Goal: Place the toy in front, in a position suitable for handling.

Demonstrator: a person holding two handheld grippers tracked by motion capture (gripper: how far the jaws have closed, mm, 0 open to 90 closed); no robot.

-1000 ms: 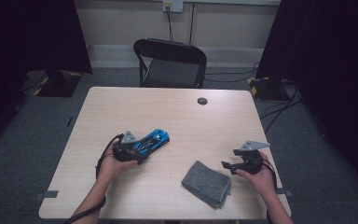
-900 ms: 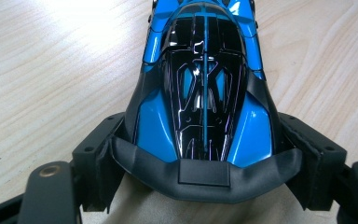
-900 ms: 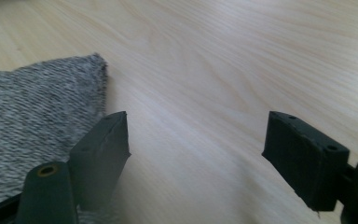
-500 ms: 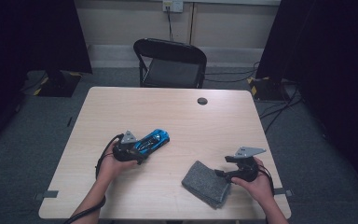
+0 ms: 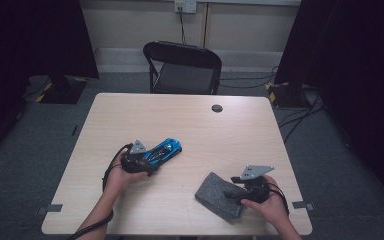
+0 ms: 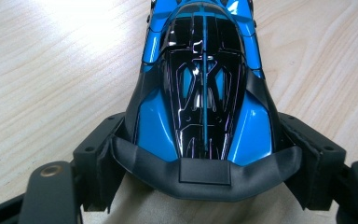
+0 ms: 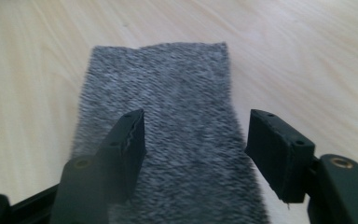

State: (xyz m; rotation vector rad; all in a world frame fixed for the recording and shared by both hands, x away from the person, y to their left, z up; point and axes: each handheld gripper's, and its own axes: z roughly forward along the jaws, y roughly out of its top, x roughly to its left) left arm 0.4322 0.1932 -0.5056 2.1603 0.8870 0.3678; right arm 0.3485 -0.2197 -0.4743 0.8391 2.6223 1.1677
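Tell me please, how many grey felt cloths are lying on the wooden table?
1. The folded grey felt cloth lies near the table's front edge, beneath the right gripper.

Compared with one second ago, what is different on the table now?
The right gripper moved leftward over the grey cloth; its jaws have just been closing with the cloth between them, not yet pinching it. The left gripper kept its hold on the blue toy car, and the cloth stayed in place.

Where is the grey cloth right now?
In the high view, the grey cloth lies near the table's front right edge, under the right gripper, right of the blue toy car.
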